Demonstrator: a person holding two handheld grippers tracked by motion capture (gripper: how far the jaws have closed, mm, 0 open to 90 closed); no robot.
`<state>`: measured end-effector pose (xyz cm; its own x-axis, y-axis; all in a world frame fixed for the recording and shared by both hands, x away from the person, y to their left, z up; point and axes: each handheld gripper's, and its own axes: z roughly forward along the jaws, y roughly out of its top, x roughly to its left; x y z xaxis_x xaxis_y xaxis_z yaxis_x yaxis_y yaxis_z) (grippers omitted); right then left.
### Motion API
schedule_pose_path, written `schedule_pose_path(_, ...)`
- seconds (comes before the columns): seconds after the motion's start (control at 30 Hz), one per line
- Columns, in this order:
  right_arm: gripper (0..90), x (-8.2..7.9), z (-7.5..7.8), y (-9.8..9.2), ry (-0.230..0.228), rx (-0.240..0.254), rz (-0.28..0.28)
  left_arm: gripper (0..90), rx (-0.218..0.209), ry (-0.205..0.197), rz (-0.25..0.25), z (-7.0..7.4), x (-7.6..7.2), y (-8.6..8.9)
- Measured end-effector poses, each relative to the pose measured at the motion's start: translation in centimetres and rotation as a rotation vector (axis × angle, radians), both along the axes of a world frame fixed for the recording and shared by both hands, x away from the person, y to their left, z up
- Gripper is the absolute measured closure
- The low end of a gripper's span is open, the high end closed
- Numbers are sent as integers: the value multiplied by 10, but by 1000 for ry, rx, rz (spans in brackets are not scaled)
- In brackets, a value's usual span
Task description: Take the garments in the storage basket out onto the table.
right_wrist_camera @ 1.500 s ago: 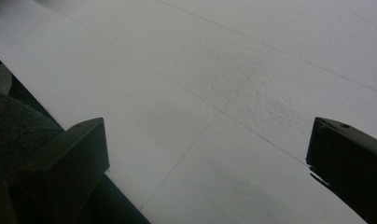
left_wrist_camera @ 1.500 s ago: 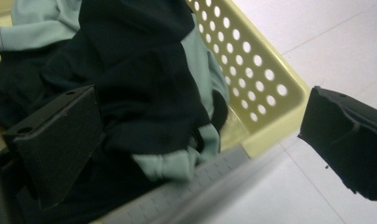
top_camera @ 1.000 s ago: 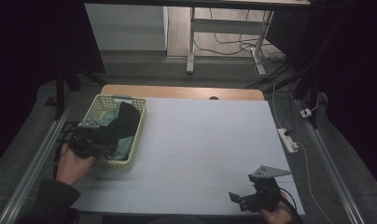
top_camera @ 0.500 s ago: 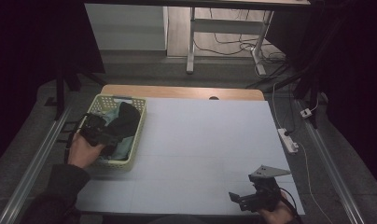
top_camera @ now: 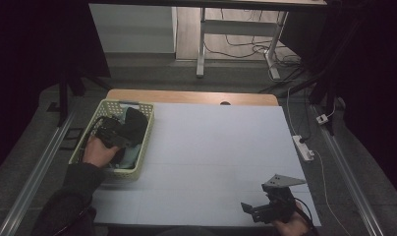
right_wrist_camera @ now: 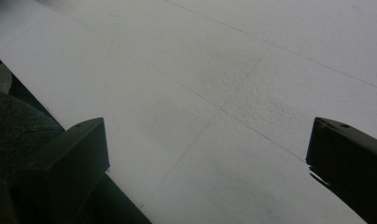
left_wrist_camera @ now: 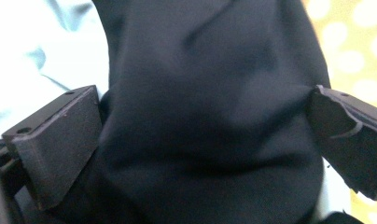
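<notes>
Reaching into the pale green perforated plastic basket [top_camera: 143, 142] at the table's left, we have the left gripper [top_camera: 119, 134] down among the clothes.

In the left gripper view we see our two black jaws spread wide on either side of a bulging black fabric garment [left_wrist_camera: 210, 121], the cloth filling the gap between them; whether the pads press it we cannot tell. A light blue cloth [left_wrist_camera: 42, 56] lies beside the garment, at the left of that view, and the basket's wall shows blurred on the right. Our right gripper [top_camera: 259, 210] rests low at the near right edge of the white foam-covered table [top_camera: 216, 147], jaws wide apart over bare surface.
</notes>
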<state>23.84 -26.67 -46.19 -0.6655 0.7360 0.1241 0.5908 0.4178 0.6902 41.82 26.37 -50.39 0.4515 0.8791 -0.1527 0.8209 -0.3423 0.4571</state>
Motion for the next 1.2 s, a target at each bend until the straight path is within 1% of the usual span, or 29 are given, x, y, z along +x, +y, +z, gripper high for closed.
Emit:
schedule_pose_path(0.13, 0, 0, 0, 0, 1, 0, 0, 0, 22, 26, 0, -6, 4, -5)
schedule_pose_path(0.23, 0, 0, 0, 0, 1, -9, 2, 0, 28, 44, 8, -12, 7, -9)
schedule_pose_path(0.3, 0, 0, 0, 1, 0, -11, 3, 18, 38, 54, 12, -12, 8, -10)
schedule_pose_path(0.43, 0, 0, 0, 0, 0, -10, 1, 143, 67, 73, 33, -7, 9, -10)
schedule_pose_path(0.47, 0, 0, 0, 0, -1, -10, 2, 208, 68, 78, 38, -6, 9, -10)
schedule_pose_path(0.5, 0, 0, 0, 0, -1, -10, 2, 208, 69, 83, 42, -6, 9, -10)
schedule_pose_path(0.63, 0, 0, 0, 0, -1, -11, 2, 369, 67, 105, 52, -1, 8, -8)
schedule_pose_path(0.67, 0, 0, 0, 1, -1, -11, 3, 409, 63, 110, 61, 0, 7, -9)
schedule_pose_path(0.77, 0, 0, 0, 1, -2, -7, 5, 504, 70, 120, 54, 4, 7, -8)
schedule_pose_path(0.8, 0, 0, 0, 1, -3, -7, 5, 518, 65, 114, 57, 4, 7, -8)
schedule_pose_path(0.87, 0, 0, 0, 0, -3, -5, 6, 534, 63, 105, 47, 6, 6, -6)
schedule_pose_path(0.9, 0, 0, 0, 0, -4, -5, 5, 541, 53, 95, 54, 7, 6, -5)
schedule_pose_path(1.03, 0, 0, 0, 0, -4, -4, 7, 553, 50, 53, 53, 15, 4, -2)
schedule_pose_path(1.1, 0, 0, 0, 1, -3, -5, 8, 559, 52, 21, 59, 21, 2, -1)
schedule_pose_path(1.2, 0, 0, 0, 1, -2, -7, 7, 566, 42, -31, 72, 32, -2, 4)
